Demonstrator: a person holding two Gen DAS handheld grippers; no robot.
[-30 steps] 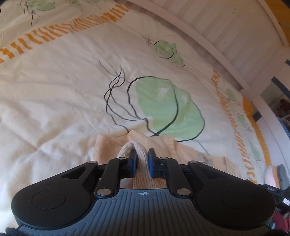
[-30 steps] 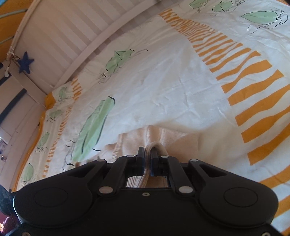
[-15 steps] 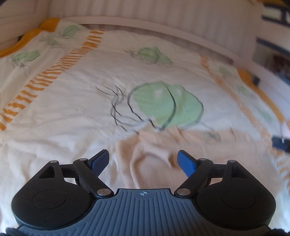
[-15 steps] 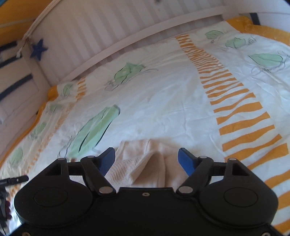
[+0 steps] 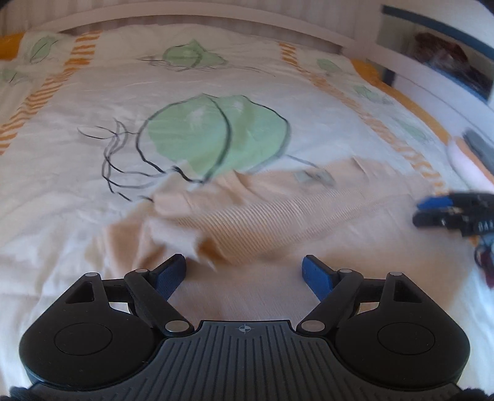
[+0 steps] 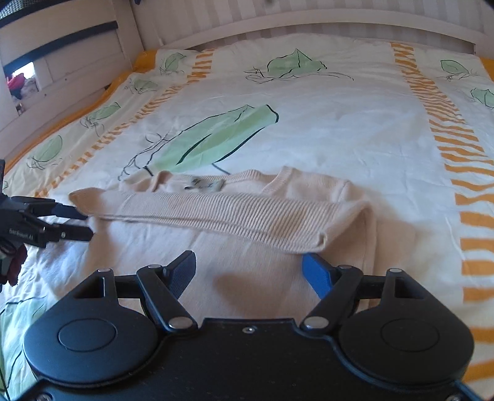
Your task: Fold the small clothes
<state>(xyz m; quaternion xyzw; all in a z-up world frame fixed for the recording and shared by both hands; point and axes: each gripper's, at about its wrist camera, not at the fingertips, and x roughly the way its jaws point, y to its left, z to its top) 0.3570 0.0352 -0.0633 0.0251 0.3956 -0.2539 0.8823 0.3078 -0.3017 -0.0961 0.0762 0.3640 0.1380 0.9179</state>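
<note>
A beige knit sweater (image 6: 234,216) lies on the bed, its ribbed hem folded up toward the neckline, where a grey label (image 6: 203,185) shows. My right gripper (image 6: 248,260) stands open just short of the fold's right end, with nothing between its fingers. In the left wrist view the sweater (image 5: 271,216) is blurred, and my left gripper (image 5: 244,265) is open over its near left part, holding nothing. Each gripper appears in the other's view: the left gripper (image 6: 77,223) at the sweater's left end, the right gripper (image 5: 432,209) at its right end.
The bedcover (image 6: 324,123) is white with green leaf prints and orange striped bands. A white slatted bed rail (image 6: 308,18) runs along the far side and wraps round on the left. A pinkish object (image 5: 466,163) lies near the bed's right edge.
Both grippers were shut on the sweater's hem a second ago. They have let go, opened wide, rolled level and drawn back a little. The hem now rests on the sweater.
</note>
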